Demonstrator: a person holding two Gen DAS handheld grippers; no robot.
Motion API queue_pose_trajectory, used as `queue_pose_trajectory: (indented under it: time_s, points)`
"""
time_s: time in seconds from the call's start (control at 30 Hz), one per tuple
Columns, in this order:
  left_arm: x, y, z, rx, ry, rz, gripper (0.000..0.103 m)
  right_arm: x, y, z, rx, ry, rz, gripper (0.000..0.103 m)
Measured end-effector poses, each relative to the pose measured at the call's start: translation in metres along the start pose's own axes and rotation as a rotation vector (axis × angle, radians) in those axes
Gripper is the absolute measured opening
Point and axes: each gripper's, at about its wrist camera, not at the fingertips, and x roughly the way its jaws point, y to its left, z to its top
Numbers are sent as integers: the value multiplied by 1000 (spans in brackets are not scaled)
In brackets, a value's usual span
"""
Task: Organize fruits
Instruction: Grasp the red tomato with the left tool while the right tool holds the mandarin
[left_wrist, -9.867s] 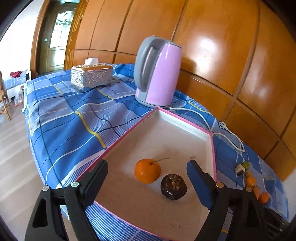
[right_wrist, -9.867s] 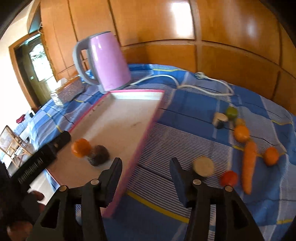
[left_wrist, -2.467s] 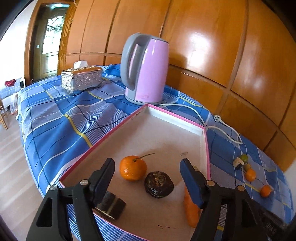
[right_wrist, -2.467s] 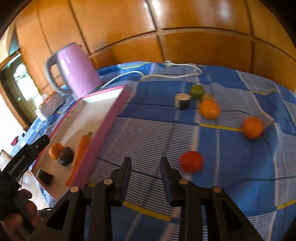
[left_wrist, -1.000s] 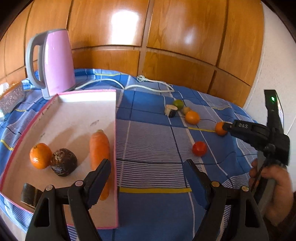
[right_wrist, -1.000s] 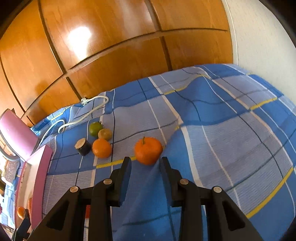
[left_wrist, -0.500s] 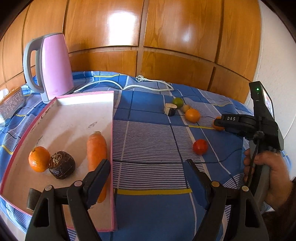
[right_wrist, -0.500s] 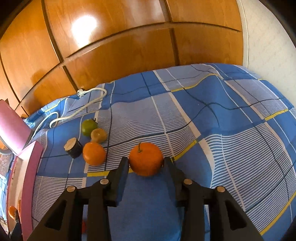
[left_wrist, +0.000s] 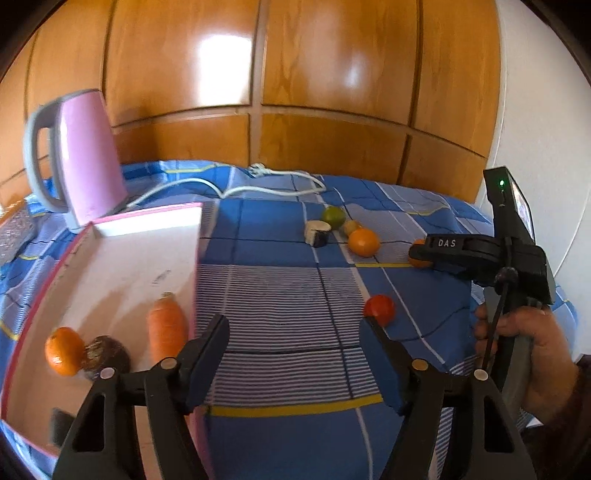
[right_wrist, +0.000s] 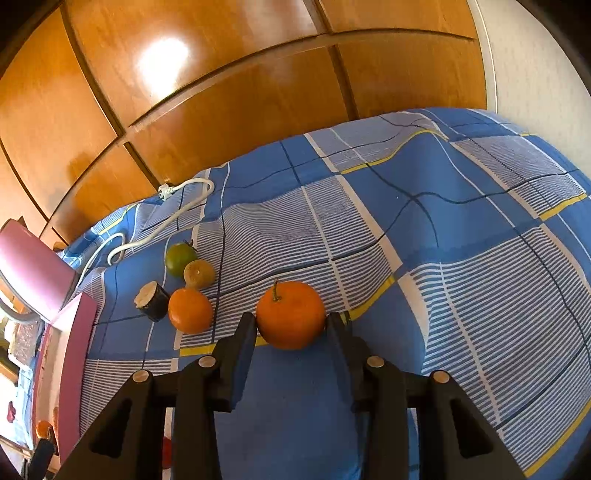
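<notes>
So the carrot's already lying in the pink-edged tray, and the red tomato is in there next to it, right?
Not quite. The carrot does lie in the pink-edged tray, but the red tomato is not in there: the left wrist view shows it out on the blue checked cloth, well to the right of the tray's edge.

Glossy wooden wall panels (left_wrist: 303, 74) reflect bright light, a white wall (right_wrist: 535, 55) stands at the right side.
</notes>
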Motion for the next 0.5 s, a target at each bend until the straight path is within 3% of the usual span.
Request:
queue_pose_trajectory:
  time_s: [0.13, 0.3, 0.37, 0.5]
  points:
    - [17, -9, 4, 2, 46, -40, 65, -1, 0, 0, 1, 0, 1, 39]
    - [38, -23, 9, 13, 100, -107, 64, -1, 0, 0, 3, 1, 2, 39]
    - [48, -28, 11, 14, 130, -135, 59, 0, 1, 0, 2, 2, 1, 39]
    - [63, -40, 14, 30, 161, -173, 58, 0, 2, 0, -4, 4, -4, 40]
